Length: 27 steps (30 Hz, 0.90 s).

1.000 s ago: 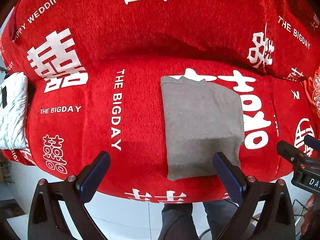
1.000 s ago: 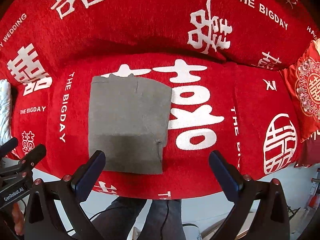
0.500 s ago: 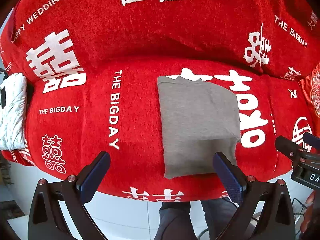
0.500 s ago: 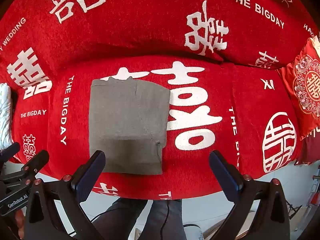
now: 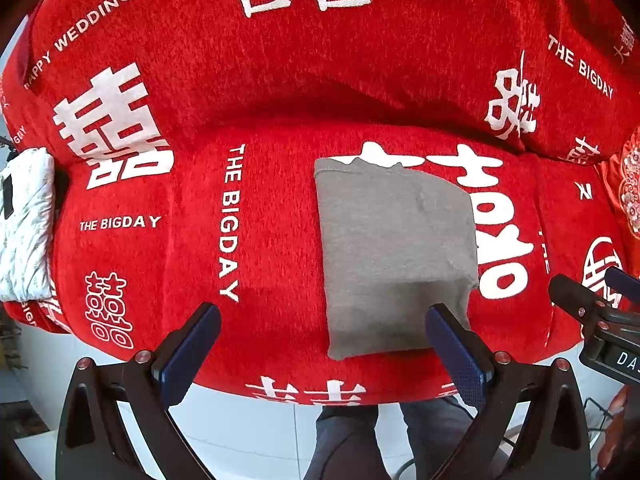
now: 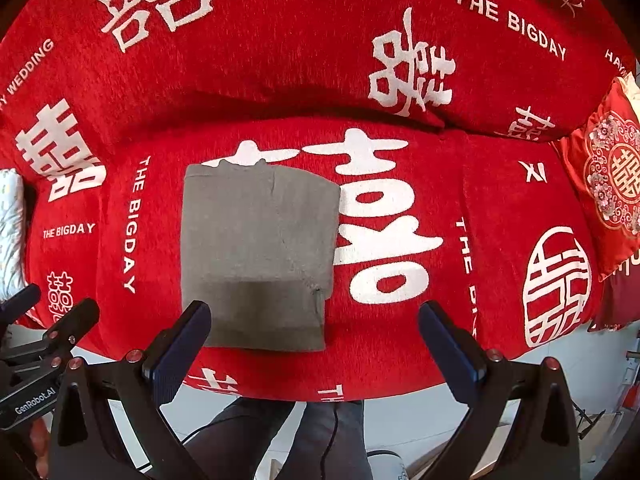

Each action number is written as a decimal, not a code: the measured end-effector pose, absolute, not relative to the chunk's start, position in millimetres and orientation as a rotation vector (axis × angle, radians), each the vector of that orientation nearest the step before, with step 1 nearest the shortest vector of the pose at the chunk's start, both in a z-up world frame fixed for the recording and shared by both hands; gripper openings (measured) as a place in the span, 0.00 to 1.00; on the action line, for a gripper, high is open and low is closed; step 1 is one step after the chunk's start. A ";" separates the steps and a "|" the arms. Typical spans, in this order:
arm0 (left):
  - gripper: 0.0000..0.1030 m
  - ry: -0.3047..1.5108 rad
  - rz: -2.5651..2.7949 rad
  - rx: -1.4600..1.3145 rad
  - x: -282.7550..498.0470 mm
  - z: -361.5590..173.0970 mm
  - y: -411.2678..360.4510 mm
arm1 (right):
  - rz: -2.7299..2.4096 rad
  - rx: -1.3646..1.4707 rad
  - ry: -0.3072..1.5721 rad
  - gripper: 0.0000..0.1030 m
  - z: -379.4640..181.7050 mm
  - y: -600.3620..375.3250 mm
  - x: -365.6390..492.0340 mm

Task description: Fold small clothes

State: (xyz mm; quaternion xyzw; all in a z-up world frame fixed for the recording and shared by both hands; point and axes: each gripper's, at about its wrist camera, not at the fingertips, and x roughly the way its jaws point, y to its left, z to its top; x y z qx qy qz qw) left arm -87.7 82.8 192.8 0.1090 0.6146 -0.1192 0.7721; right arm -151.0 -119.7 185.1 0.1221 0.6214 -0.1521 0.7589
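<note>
Grey garment lying flat on the seat of the red-covered sofa, already folded into a neat block, top edge slightly ragged where a layer peeks out

Going left to right across the scene: white patterned cloth at the far left end of the seat, well apart from the garment; left gripper held back over the front edge, jaws spread wide, nothing between them, its right finger showing in front of the garment's lower right corner; garment itself left of the seat's middle; right gripper likewise wide open and empty, left finger showing in front of the lower left corner; red embroidered cushion at the far right end

Judging by the tidy block, folding looks done or one fold short. For a last fold: pinch both near corners, one per gripper, catching every layer, not just the top one; lift low, carry toward the backrest evenly so the edges meet square; release only once flat. A diagonal crease across the top layer suggests loose cloth beneath, so worth a smoothing press before any lift. Risk: grabbing a single layer and undoing the stack
</note>
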 end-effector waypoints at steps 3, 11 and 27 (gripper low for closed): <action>1.00 1.343 -0.258 0.221 -86.0 192.7 83.9 | -0.331 0.267 1.353 1.00 185.7 -119.7 -150.1; 1.00 1.339 -0.255 0.221 -83.4 193.7 83.3 | -0.330 0.263 1.357 1.00 186.4 -118.6 -146.0; 1.00 1.327 -0.256 0.226 -80.0 193.3 83.5 | -0.325 0.261 1.363 1.00 185.4 -116.5 -140.4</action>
